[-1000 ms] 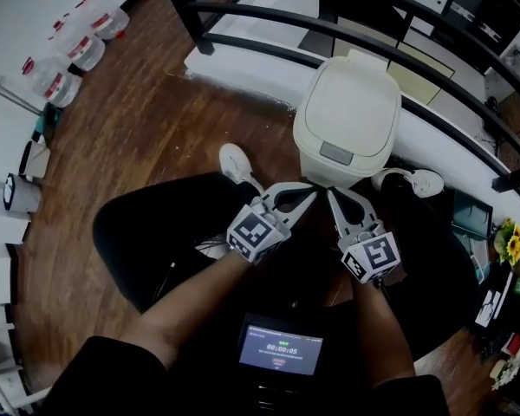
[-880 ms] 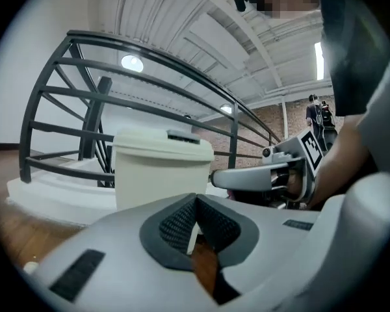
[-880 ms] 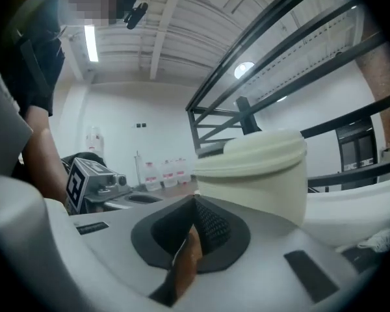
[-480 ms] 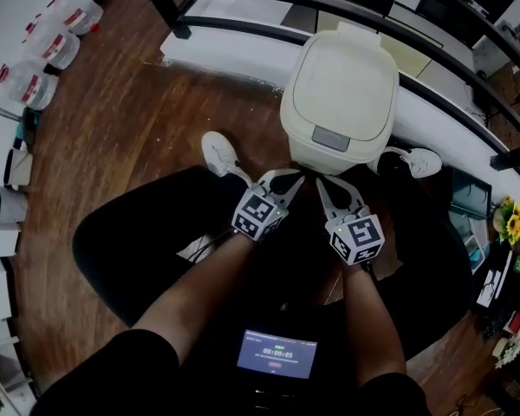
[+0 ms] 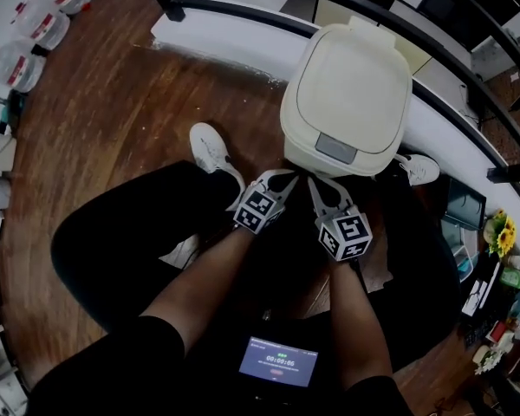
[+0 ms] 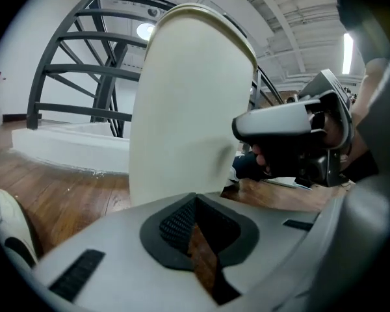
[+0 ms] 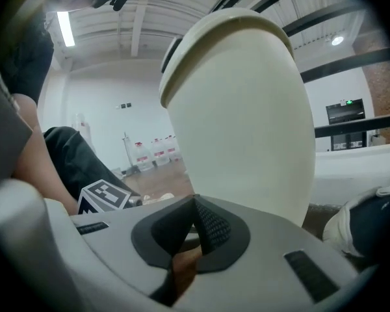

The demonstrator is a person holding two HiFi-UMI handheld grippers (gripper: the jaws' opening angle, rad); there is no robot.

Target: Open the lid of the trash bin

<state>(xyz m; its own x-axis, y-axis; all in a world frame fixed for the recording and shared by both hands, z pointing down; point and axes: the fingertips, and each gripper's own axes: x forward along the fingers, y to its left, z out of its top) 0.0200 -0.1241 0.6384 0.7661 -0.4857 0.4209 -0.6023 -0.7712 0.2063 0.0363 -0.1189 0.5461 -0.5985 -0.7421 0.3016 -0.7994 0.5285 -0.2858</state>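
Near trash bin (image 5: 347,76), left gripper (image 6: 195,200), seemingly closed.

The trash bin (image 5: 347,94) hides part of a shoe (image 5: 425,172); screen (image 5: 277,362) text is illegible.

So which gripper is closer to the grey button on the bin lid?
Right. The right gripper sits straight in front of the grey button; the left gripper is off to its left.
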